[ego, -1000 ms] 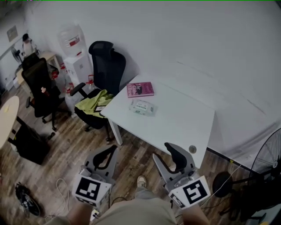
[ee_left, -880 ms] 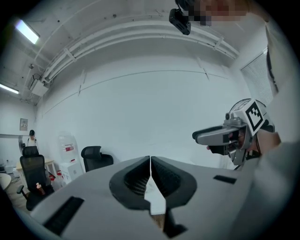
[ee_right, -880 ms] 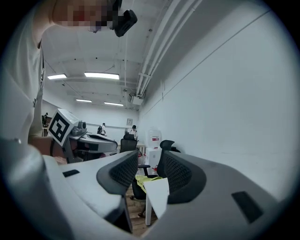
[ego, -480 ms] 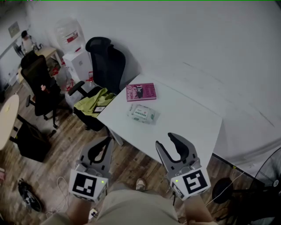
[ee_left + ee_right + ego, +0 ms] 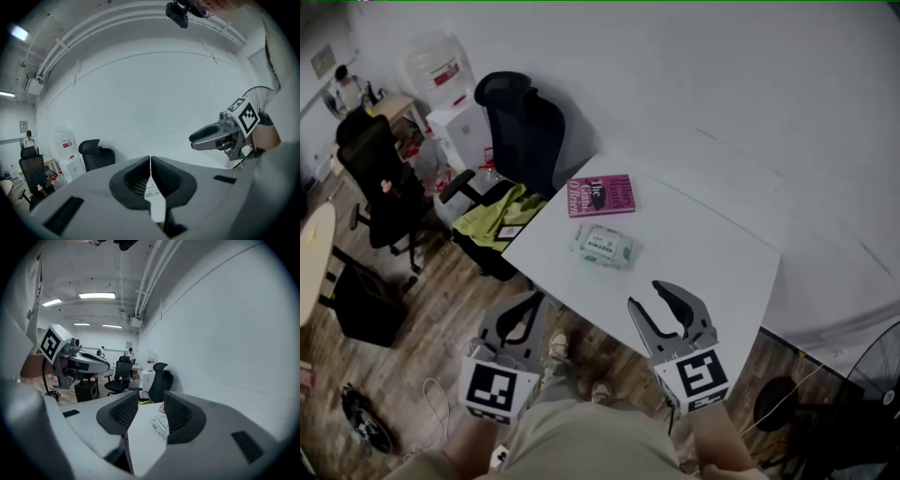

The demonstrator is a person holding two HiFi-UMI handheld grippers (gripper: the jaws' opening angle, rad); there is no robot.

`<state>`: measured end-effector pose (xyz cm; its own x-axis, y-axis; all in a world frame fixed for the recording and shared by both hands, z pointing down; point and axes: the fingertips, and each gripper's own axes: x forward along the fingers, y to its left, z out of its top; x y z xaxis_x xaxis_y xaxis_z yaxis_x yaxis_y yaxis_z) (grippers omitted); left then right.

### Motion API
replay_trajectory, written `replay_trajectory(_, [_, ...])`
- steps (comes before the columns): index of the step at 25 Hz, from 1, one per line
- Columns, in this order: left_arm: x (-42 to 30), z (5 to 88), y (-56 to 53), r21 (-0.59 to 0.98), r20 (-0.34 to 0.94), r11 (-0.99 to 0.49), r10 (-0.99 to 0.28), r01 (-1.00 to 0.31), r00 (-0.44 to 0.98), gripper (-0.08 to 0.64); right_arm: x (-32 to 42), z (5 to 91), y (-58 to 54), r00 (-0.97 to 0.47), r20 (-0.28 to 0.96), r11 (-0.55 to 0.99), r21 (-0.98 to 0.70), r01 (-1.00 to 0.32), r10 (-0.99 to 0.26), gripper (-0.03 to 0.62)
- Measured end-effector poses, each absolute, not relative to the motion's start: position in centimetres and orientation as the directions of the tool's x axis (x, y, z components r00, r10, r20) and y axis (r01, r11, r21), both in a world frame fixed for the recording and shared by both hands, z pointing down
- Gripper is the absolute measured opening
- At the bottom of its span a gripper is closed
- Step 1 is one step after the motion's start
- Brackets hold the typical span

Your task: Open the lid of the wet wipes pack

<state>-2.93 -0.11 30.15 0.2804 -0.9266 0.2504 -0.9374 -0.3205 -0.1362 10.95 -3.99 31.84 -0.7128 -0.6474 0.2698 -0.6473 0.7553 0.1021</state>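
Note:
The wet wipes pack (image 5: 605,246) lies flat on the white table (image 5: 712,272), its lid down, just in front of a pink book (image 5: 600,195). My left gripper (image 5: 534,305) hangs off the table's near left edge, over the floor, with jaws shut and empty. My right gripper (image 5: 649,298) stands open over the table's near edge, short of the pack, holding nothing. In the left gripper view the pack (image 5: 151,190) shows through the slit below the closed left gripper (image 5: 150,160). The right gripper view shows the pack (image 5: 160,424) between the spread jaws of the right gripper (image 5: 150,406).
A black office chair (image 5: 520,122) with a green cloth (image 5: 502,214) on its seat stands at the table's far left corner. A water dispenser (image 5: 441,84) and a second chair (image 5: 375,169) are further left. A fan (image 5: 877,375) stands at the lower right.
The view has drawn nearer to the table, and both grippers sit a little closer to the pack. The left stays shut, the right stays open.

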Motion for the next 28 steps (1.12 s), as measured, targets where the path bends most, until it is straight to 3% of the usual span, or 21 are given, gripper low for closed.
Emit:
replay_trajectory(11, [-7.2, 34.6, -9.0, -0.108, 0.304, -0.435, -0.87, -0.894, 0.387, 0.025, 6.6, 39.9, -12.3, -0.596, 0.431, 0.69, 0.093, -0.718, -0.678, 0.187])
replay_trajectory(28, [-10.5, 45.1, -21.5, -0.044, 0.452, -0.712, -0.64, -0.701, 0.622, 0.025, 0.9, 49.7, -20.7, -0.294, 0.655, 0.576, 0.266, -0.773, -0.696, 0.186])
